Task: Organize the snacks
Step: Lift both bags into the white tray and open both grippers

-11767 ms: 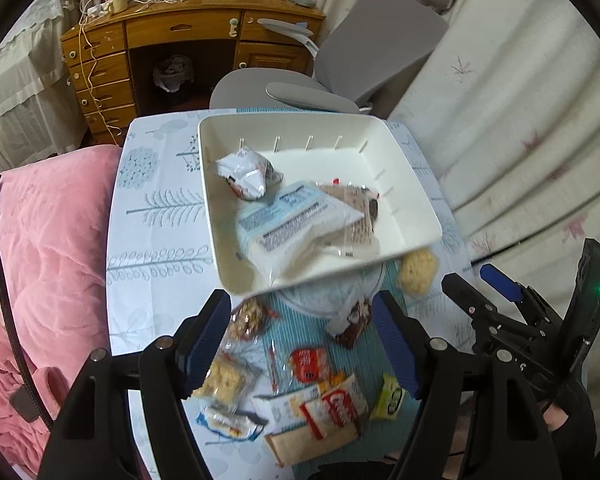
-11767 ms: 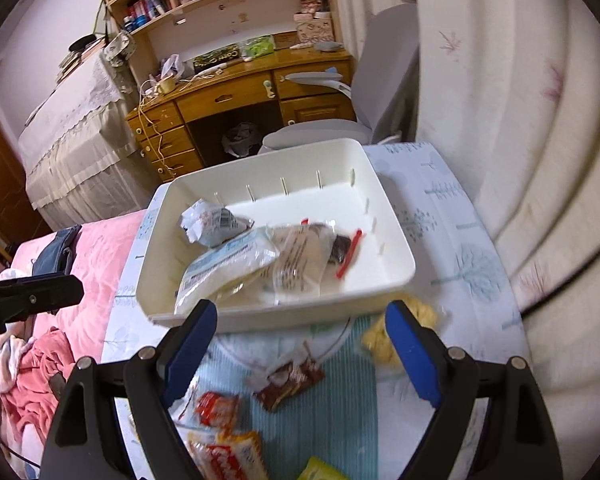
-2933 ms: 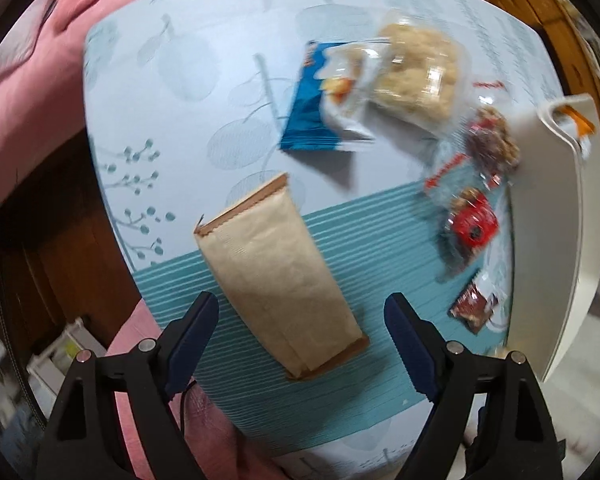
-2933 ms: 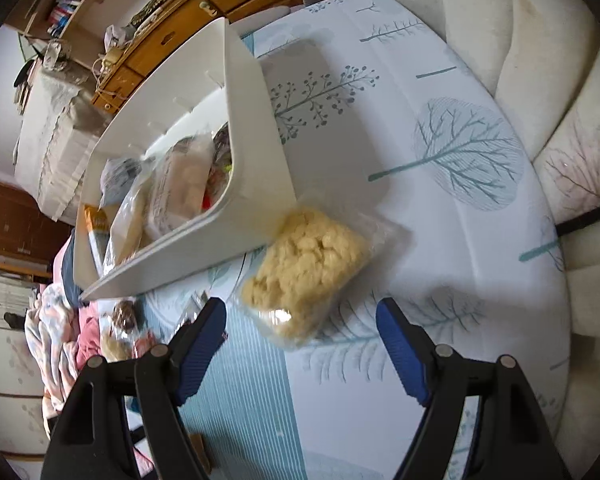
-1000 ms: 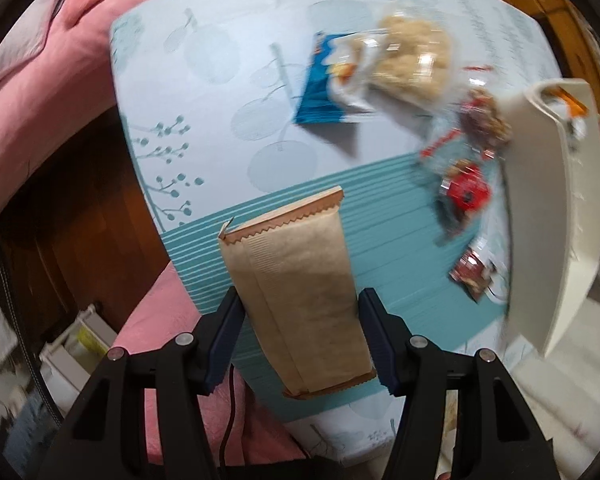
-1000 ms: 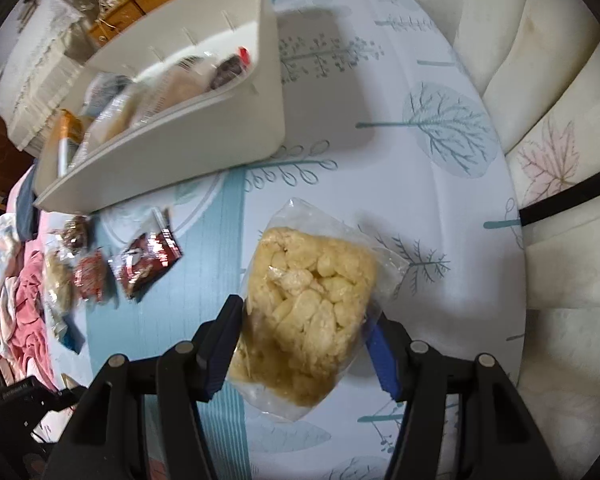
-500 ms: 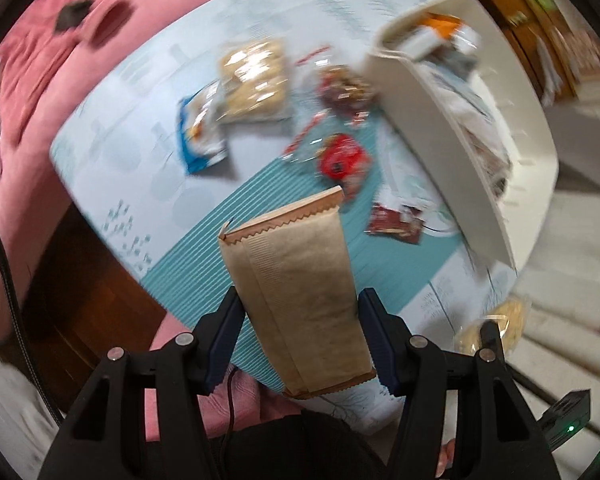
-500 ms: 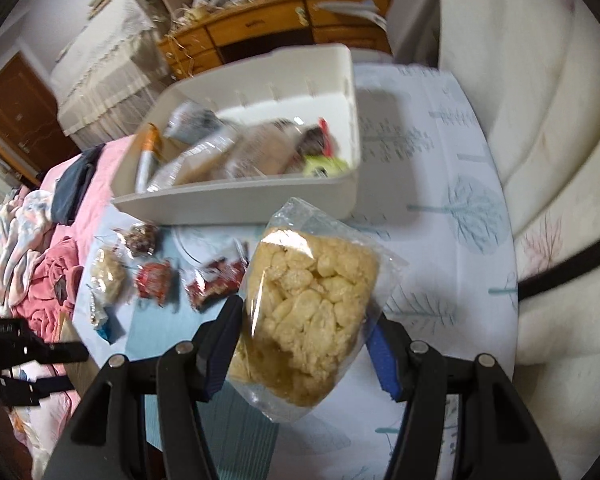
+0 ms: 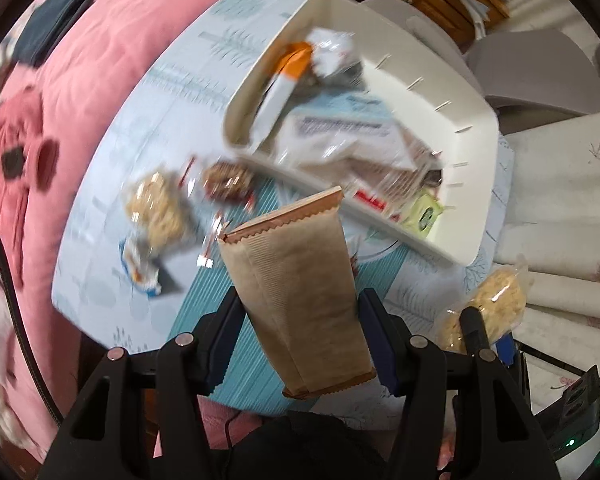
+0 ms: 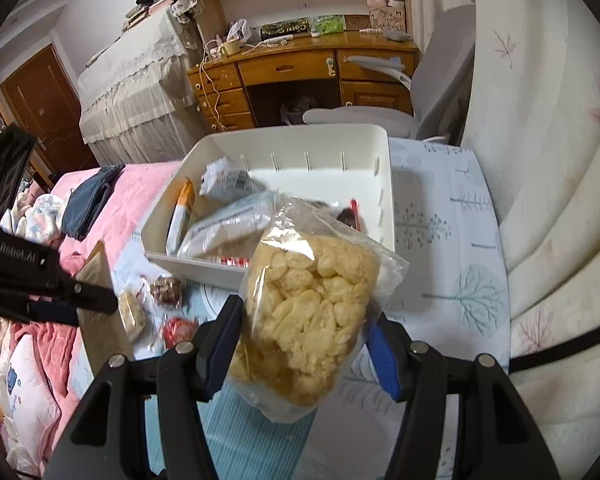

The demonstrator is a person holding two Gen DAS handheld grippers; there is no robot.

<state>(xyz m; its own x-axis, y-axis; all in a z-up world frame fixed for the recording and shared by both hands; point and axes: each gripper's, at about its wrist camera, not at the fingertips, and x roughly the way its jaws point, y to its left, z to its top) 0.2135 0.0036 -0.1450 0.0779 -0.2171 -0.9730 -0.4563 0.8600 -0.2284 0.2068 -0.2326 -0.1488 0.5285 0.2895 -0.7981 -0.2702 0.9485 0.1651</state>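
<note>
The left gripper (image 9: 300, 316) is clamping a brown paper bag (image 9: 296, 292), holding it lifted above the table (image 9: 148, 112). The right gripper (image 10: 304, 340) is gripping a clear bag of yellow puffed snacks (image 10: 312, 312), also off the table. The white bin (image 10: 384, 184) is sitting at 12 o'clock from both, already holding several packets. Loose snacks (image 9: 160, 208) are lying on the table at 10 o'clock of the paper bag.

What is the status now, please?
Left hand-held gripper shut on flat brown paper packet. Right hand-held gripper shut on clear bag of yellow puffed snacks. White plastic bin ahead, path open.
</note>
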